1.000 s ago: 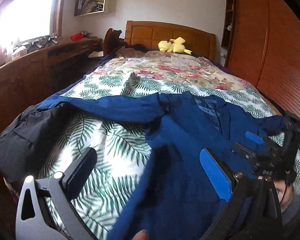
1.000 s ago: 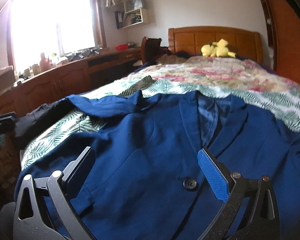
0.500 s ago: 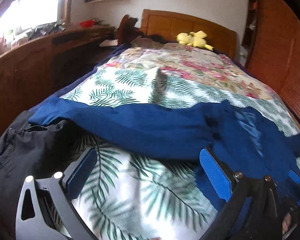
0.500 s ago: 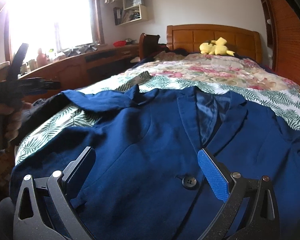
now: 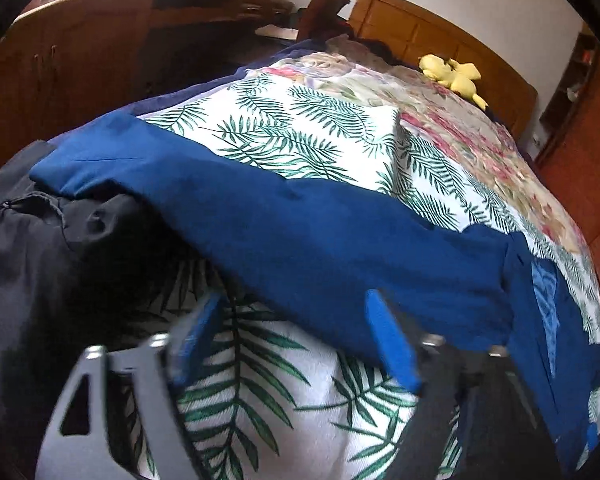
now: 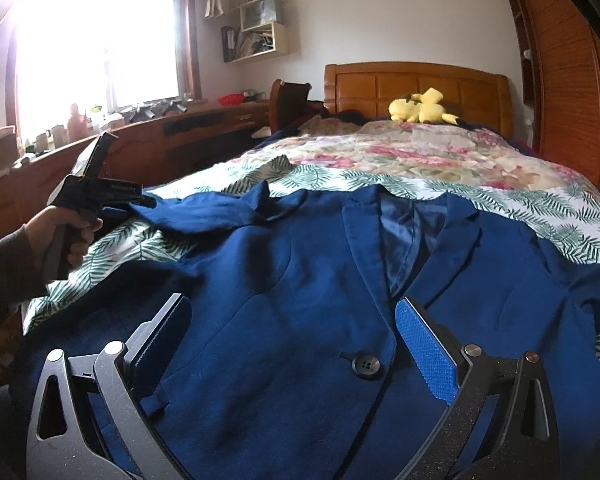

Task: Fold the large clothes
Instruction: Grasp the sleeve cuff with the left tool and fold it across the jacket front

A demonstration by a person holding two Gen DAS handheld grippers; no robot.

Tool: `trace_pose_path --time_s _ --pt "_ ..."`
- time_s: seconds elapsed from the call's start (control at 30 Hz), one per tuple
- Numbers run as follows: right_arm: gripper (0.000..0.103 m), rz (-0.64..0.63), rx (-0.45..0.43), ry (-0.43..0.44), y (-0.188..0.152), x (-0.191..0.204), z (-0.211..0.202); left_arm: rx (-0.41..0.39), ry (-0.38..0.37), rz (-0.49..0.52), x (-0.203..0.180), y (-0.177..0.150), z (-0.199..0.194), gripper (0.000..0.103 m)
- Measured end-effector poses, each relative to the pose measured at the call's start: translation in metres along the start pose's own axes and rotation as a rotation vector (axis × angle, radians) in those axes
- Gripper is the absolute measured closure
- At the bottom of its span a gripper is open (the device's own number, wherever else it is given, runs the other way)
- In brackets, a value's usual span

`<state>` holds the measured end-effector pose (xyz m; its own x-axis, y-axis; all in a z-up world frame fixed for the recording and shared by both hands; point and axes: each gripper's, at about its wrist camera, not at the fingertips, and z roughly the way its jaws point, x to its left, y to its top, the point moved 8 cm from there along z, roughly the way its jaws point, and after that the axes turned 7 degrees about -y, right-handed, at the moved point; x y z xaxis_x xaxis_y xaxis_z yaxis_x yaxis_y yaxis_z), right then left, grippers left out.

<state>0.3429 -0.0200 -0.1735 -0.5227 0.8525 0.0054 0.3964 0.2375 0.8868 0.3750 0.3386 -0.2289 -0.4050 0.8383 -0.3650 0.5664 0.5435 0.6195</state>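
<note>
Blue blazer (image 6: 284,320) spread face-up across foot of bed (image 6: 420,152), one sleeve (image 5: 284,240) stretched out over black garment (image 5: 40,248).

Soft, lined, mid-weight by look; likely to slump and slide on lining. Best taken at sleeve cuff or shoulder seam. Left gripper (image 5: 296,344) open near sleeve; right gripper (image 6: 292,344) open above front button (image 6: 366,366), holding nothing.

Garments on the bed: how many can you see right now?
2. The blue blazer lies spread face-up across the bed's foot; a black garment is bunched at the left edge, under the blazer's sleeve. More may be hidden.
</note>
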Motion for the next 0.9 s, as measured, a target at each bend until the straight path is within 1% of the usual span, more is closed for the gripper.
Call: trace_pose_path --time_s 0.03,0.1,0.13,0.2,0.33,0.37,0.4,0.47,0.57,0.63,0.7,0.8,0.9 --pt "0.000 -0.001 0.002 0.000 -0.001 0.000 0.000 0.003 -0.009 -0.004 -0.001 0.001 0.002 0.077" --pt "0.000 -0.002 0.004 0.002 -0.001 0.001 0.000 0.019 -0.042 -0.001 -0.007 0.003 0.008 0.096" --pt "0.000 -0.001 0.003 0.003 -0.001 0.001 0.000 0.014 -0.037 0.007 -0.010 0.004 0.008 0.101" --pt "0.000 -0.001 0.000 0.003 -0.001 0.001 0.000 -0.005 -0.025 0.032 -0.020 0.008 0.005 0.103" --pt "0.000 -0.007 -0.004 0.001 -0.001 0.002 0.000 -0.028 -0.021 0.109 -0.053 0.017 -0.008 0.103" --pt "0.000 -0.009 -0.006 0.000 -0.001 0.002 -0.001 -0.043 -0.020 0.147 -0.069 0.020 -0.017 0.103" --pt "0.000 -0.009 -0.010 0.000 0.000 0.002 -0.001 -0.049 -0.024 0.165 -0.076 0.021 -0.022 0.103" --pt "0.000 -0.004 -0.017 0.001 0.001 0.000 -0.005 -0.064 -0.044 0.220 -0.106 0.022 -0.038 0.103" --pt "0.000 0.002 -0.019 -0.003 0.003 -0.004 -0.010 -0.075 -0.090 0.320 -0.160 0.013 -0.068 0.103" --pt "0.000 0.001 -0.023 -0.011 0.004 -0.009 -0.017 -0.074 -0.117 0.368 -0.184 0.003 -0.083 0.103" --pt "0.000 -0.005 -0.029 -0.023 0.004 -0.014 -0.023 -0.068 -0.127 0.421 -0.207 -0.008 -0.093 0.103" --pt "0.000 -0.032 -0.036 -0.055 0.000 -0.021 -0.032 -0.061 -0.092 0.502 -0.227 -0.026 -0.098 0.103" --pt "0.000 -0.033 -0.033 -0.077 -0.003 -0.030 -0.035 -0.036 -0.085 0.518 -0.228 -0.037 -0.094 0.103"
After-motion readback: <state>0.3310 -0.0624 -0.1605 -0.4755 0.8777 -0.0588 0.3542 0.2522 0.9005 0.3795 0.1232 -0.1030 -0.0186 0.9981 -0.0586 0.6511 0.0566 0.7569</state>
